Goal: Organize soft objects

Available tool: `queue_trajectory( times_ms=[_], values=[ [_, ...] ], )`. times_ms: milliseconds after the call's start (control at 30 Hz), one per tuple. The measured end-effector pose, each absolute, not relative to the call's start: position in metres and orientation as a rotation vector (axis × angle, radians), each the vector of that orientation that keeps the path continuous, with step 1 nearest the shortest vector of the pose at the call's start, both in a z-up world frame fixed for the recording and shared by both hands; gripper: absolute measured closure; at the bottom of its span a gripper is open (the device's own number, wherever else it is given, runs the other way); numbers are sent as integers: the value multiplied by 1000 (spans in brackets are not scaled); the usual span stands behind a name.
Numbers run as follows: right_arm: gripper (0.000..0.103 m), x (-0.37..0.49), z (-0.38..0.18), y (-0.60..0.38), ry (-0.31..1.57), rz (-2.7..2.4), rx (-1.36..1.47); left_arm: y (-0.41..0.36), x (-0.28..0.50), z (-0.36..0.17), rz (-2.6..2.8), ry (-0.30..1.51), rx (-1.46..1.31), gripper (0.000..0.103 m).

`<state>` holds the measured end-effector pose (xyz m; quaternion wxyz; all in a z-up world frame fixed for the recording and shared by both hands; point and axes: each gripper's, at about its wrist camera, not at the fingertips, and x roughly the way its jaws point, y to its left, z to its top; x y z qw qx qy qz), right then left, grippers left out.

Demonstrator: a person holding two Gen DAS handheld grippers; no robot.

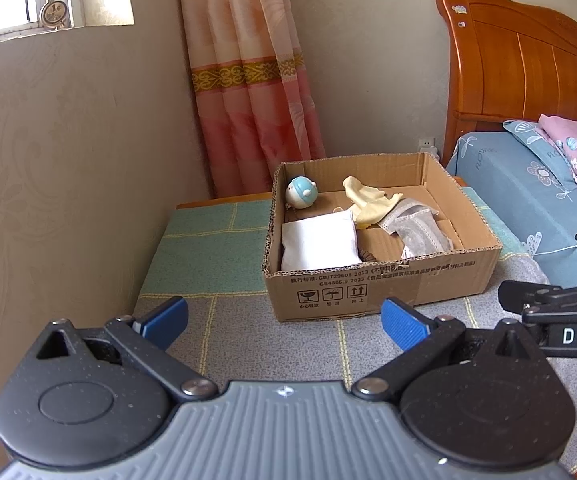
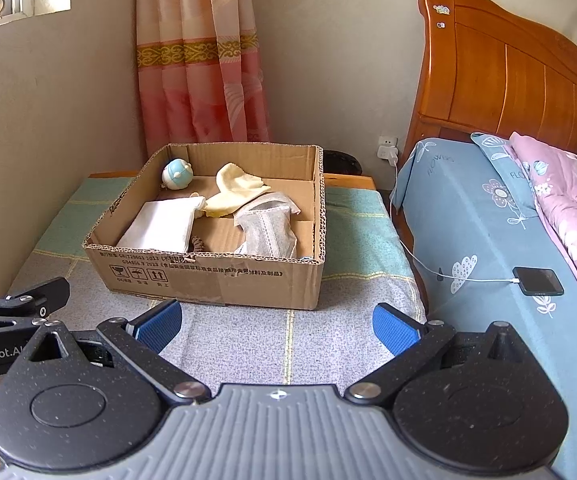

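A: Left tool [image 1: 284,322], right tool [image 2: 277,326]?
B: Both spread apart, holding nothing, above bare plaid-covered counter [image 2: 248,344].
A: Soft items?
B: White pouch [image 2: 156,226], yellow cloth [image 2: 234,192], grey mesh bag [image 2: 266,228] inside open brown cardboard box [image 2: 208,280], beyond both tools.

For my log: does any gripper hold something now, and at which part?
Nothing is held. The left gripper and right gripper are both open, short of the cardboard box.

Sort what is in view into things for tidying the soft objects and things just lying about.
For the job: cardboard box, white cloth, yellow cloth, grey mesh pouch, blue-white round toy.

Just lying about: phone charging on the bed, curtain, wall socket.
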<state>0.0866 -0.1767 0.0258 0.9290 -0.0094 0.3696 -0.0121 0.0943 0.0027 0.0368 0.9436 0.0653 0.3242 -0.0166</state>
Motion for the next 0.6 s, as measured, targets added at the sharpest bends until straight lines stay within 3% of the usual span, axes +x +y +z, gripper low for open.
queue_trajectory(
  times_ms=[600],
  values=[
    [0,86,27,-176,752,-25,-23,2,94,38,-29,659,133,1]
  ],
)
